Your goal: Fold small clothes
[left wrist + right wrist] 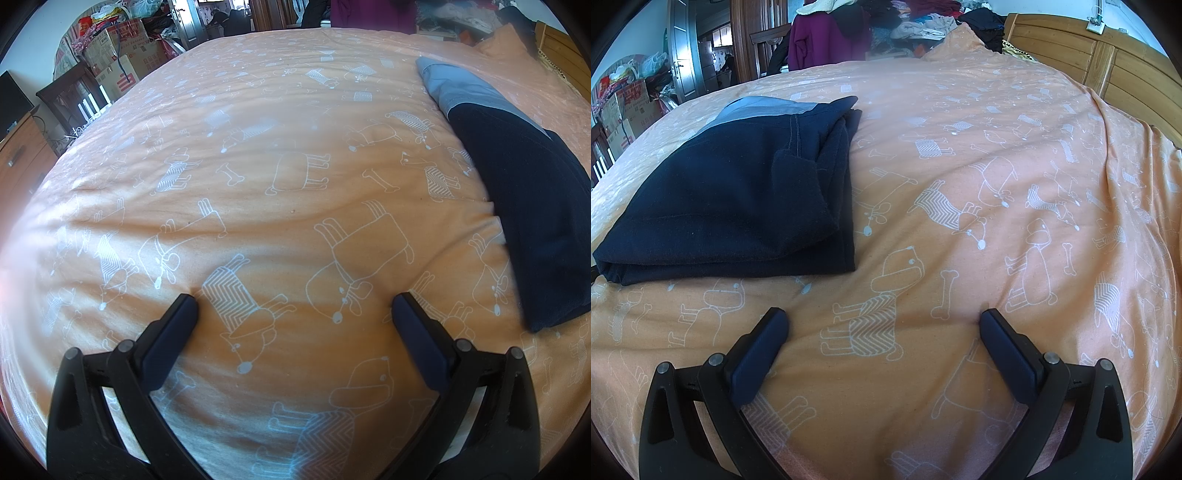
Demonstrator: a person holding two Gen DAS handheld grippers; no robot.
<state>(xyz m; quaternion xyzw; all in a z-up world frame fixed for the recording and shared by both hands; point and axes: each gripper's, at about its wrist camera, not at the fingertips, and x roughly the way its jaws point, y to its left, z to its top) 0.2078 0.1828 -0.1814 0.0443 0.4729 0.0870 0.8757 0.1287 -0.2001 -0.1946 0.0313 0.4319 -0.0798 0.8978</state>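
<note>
A folded navy garment with a light blue band (738, 199) lies on the orange dog-print bedspread (960, 184). In the left wrist view the garment (528, 206) lies at the right edge. My left gripper (295, 306) is open and empty, its fingertips resting on the bedspread (258, 166), left of the garment. My right gripper (882, 319) is open and empty, its fingertips on the bedspread just in front of and to the right of the garment.
A wooden headboard (1089, 62) stands at the far right. A pile of clothes (905, 22) lies past the bed's far edge. Cardboard boxes (118, 55) and a dark wooden chair (74, 96) stand beyond the bed's left side.
</note>
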